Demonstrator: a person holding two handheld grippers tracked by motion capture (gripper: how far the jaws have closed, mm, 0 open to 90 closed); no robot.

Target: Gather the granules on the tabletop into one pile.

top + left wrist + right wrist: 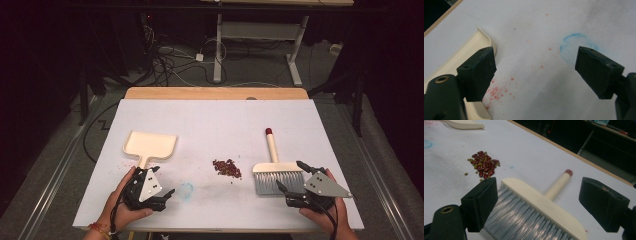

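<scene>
You've got no readable text, labels, brands or nos. anywhere here. Closest thing to a sign: a blue circle (576, 47) drawn on the bench (529, 22) cover, w/ nothing written inside.

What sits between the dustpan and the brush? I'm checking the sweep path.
In the high view, a small pile of beans lies on the table between the dustpan and the brush.

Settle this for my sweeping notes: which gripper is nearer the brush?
Right. The right gripper sits open at the brush, its jaws either side of the grey bristles. The left gripper is across the table, by the dustpan handle.
</scene>
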